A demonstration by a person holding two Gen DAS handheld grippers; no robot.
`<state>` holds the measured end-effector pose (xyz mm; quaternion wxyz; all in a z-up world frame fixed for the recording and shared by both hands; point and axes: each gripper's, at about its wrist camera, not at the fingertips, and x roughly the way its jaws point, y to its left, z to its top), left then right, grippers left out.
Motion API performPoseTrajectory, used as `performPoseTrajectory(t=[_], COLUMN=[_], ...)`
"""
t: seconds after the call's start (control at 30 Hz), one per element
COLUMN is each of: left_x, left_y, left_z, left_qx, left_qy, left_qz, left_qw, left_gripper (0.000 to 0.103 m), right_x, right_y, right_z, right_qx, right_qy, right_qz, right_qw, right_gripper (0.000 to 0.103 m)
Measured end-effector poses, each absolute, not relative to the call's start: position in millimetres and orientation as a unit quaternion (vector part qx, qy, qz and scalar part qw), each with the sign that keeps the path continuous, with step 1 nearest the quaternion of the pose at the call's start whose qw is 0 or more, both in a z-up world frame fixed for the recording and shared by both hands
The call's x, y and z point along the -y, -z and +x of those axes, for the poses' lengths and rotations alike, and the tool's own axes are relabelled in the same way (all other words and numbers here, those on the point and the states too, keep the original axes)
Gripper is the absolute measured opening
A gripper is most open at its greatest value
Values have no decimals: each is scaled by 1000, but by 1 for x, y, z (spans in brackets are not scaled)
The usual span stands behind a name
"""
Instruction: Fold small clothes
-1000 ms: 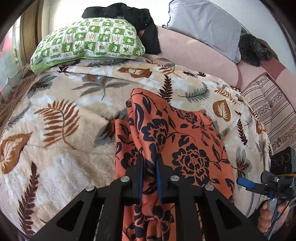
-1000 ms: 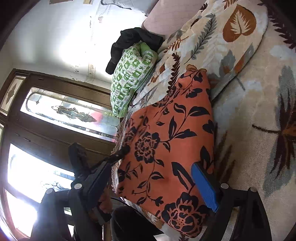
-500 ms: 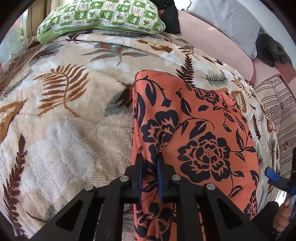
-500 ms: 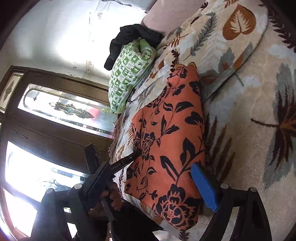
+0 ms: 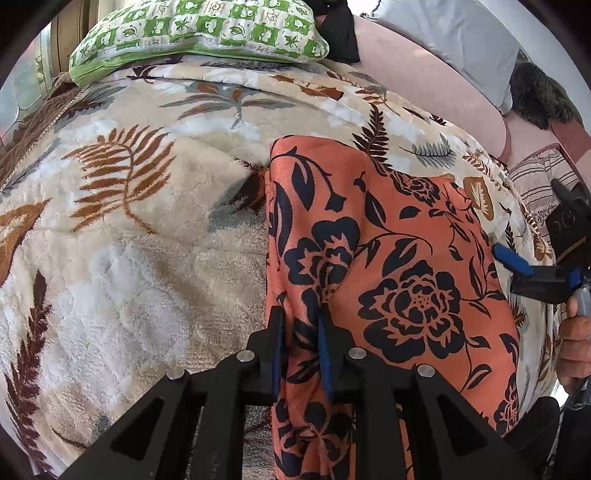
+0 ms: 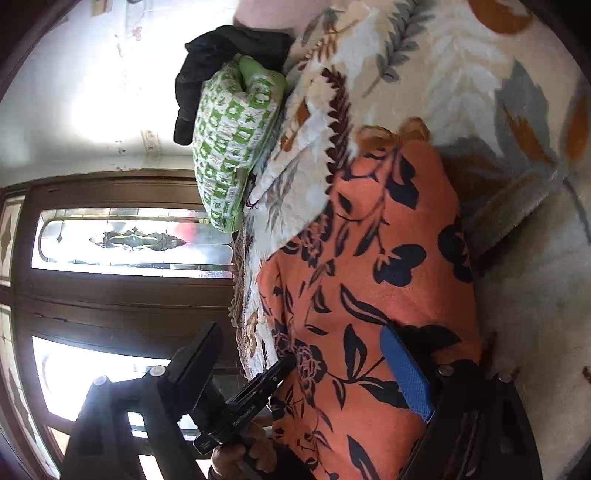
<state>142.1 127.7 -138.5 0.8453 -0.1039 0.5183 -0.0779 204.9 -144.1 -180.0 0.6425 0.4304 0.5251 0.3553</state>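
An orange cloth with black flowers (image 5: 399, 258) lies spread on the leaf-patterned blanket (image 5: 129, 258), its near edge hanging over the bed's front. My left gripper (image 5: 301, 328) is shut on the cloth's near left edge. My right gripper (image 6: 299, 354) is open, its blue-padded finger (image 6: 406, 373) resting against the cloth (image 6: 369, 266) at its right side; the other finger is off the cloth. The right gripper also shows in the left wrist view (image 5: 517, 264) at the cloth's right edge. The left gripper shows in the right wrist view (image 6: 255, 395) at the cloth's far edge.
A green checked pillow (image 5: 199, 33) and a black garment (image 5: 338, 29) lie at the bed's far end. A pink headboard (image 5: 424, 77), a grey pillow (image 5: 454, 33) and a striped cushion (image 5: 539, 177) are to the right. A wooden door with glass panes (image 6: 122, 240) stands beside the bed.
The cloth has been lowered and spread flatter onto the blanket. My left gripper stays shut on its edge; my right gripper has come closer to the cloth's right edge.
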Motion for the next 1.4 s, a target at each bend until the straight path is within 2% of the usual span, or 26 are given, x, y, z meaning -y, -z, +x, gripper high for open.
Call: performPoseTrajectory(t=[0.07,0.13,0.23,0.43,0.6,0.7,0.83,1.03,1.1,1.13,1.17,1.2,1.23,1.3,1.4], left_x=[-129,-132,-139,-129,-101,-82,-92,-93,-94,-93,-93,-94,-93,-92,-94], left_y=[139,141,140,102,64,75,126,125,126,126,127,127,127,127,127], left_z=[142,144,143,123,108,117,135,132,132,130,130,130,130,129,131], left_qx=[-519,-522,-523,-490,-443,-461,-515,-510,-507,-505,-503,-502,-503,-503,-502], left_qy=[77,73,70,57,102,102,56,51,52,52,52,52,54,54,55], left_qz=[-106,-112,-123,-111,-105,-69,-71,-67,-70,-66,-66,-68,-72,-70,-75], left_qw=[845,842,841,863,884,879,852,856,858,859,860,860,859,860,860], left_gripper=[25,31,42,41,41,41,39,37,37,37,37,37,37,37,37], right_x=[137,120,130,174,197,196,189,191,190,188,186,186,185,184,170], right_y=[176,209,203,169,195,219,229,249,244,237,231,231,240,253,224], right_z=[212,219,216,164,113,100,90,92,90,91,92,91,90,88,89], right_qx=[-514,-568,-542,-515,-543,-565,-564,-551,-551,-553,-561,-571,-588,-593,-592], right_qy=[-363,-323,-331,-341,-307,-292,-303,-271,-263,-263,-259,-249,-233,-226,-213], right_qz=[417,372,403,407,407,433,472,568,567,548,516,485,463,455,376], right_qw=[656,660,659,673,667,638,606,549,553,569,593,614,621,625,680], right_gripper=[90,90,90,90,90,90,90,90,90,85,69,59,32,26,26])
